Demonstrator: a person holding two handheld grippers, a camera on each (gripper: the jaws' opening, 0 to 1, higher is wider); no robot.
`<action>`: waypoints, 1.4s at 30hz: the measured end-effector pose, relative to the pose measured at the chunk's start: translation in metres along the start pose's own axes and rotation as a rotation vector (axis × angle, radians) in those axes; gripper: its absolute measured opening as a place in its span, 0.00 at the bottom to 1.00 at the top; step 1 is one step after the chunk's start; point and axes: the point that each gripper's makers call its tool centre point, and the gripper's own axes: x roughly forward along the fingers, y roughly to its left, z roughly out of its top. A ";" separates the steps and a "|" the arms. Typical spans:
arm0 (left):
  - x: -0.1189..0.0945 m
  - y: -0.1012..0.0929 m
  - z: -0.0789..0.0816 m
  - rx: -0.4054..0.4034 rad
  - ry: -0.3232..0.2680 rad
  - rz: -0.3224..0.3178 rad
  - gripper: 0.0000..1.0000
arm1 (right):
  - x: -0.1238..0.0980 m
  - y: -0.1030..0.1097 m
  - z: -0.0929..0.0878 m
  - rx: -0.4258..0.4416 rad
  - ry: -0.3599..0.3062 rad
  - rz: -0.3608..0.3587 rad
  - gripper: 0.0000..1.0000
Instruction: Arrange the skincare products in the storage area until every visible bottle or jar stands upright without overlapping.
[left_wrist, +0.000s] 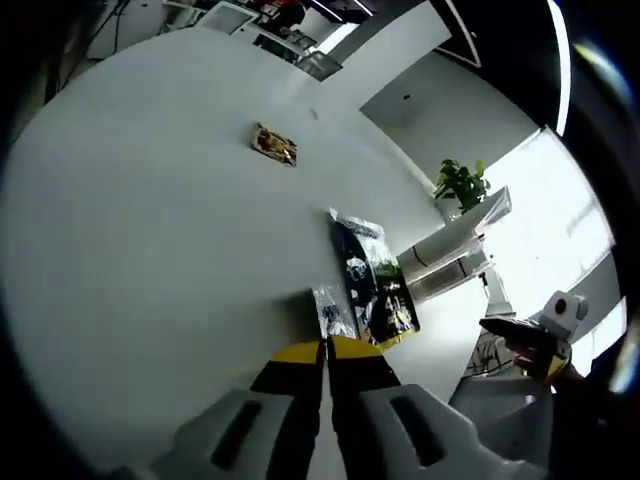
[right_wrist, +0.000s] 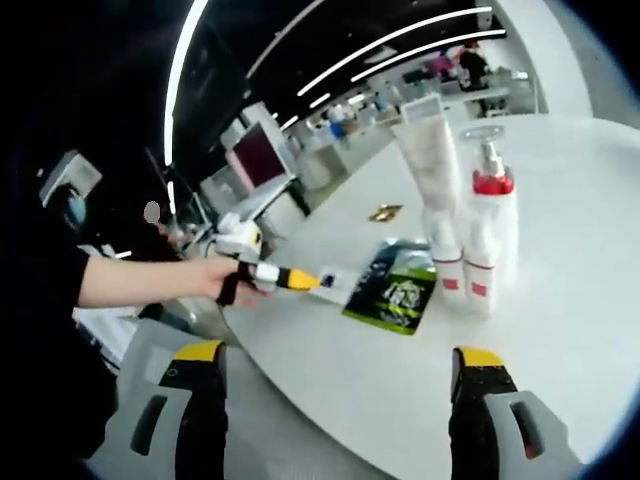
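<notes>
The left tongs (right_wrist: 300, 280) are pinched on the corner of a small silvery sachet (right_wrist: 338, 283), apparently to drag it clear of the dark green-and-black foil pouch (right_wrist: 395, 288) lying flat on the round white counter (right_wrist: 570, 300). The right tongs (right_wrist: 340, 400) hang wide open, holding nothing. A white upright tube (right_wrist: 432, 170) and a red-collared pump bottle (right_wrist: 490, 230) already stand just beside the pouch.
</notes>
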 end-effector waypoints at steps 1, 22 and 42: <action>0.000 0.000 0.001 0.005 0.000 0.001 0.00 | 0.000 0.000 0.000 0.001 0.000 -0.001 0.96; 0.001 0.016 0.010 0.195 0.073 0.103 0.09 | 0.001 -0.001 -0.002 0.012 0.007 -0.001 0.95; -0.010 -0.002 0.014 0.247 0.039 0.126 0.31 | 0.000 0.000 -0.004 -0.009 0.018 -0.005 0.94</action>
